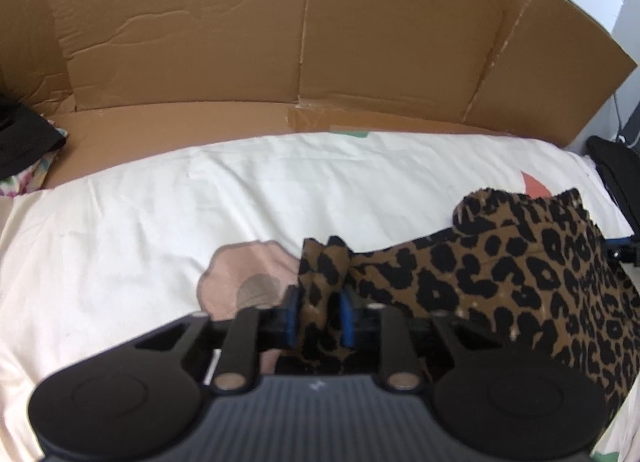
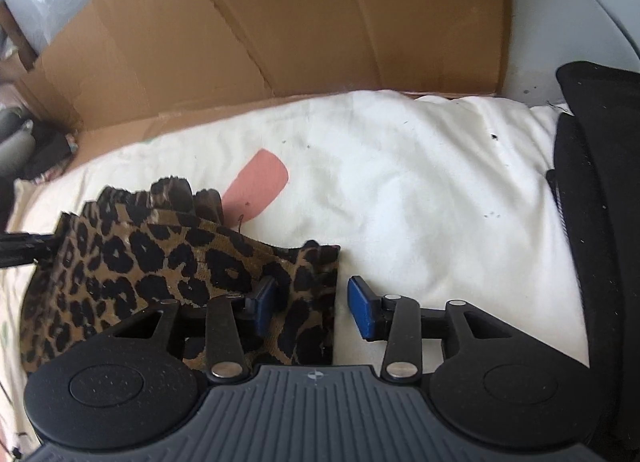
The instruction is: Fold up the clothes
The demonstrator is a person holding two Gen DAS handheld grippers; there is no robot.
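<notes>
Both grippers point down at a leopard cloth lying on a cream sheet.

Left gripper: its blue pads pinch a bunched corner of the cloth, which stands up in a crumpled fold between them and runs back under the tool. From that corner the cloth stretches off to the right side of the left wrist view, ending in a raised, ruffled edge.

Right gripper: its jaws stand apart. One blue pad lies against the cloth's other corner, the second pad is clear of the cloth, over bare sheet just beside the cloth's edge. Nothing is clamped there.

Beyond the cloth, a brown cardboard wall stands along the sheet's far edge. A pink patch on the sheet shows just past the cloth's ruffled edge. Black fabric lies at the sheet's right side in the right wrist view.
</notes>
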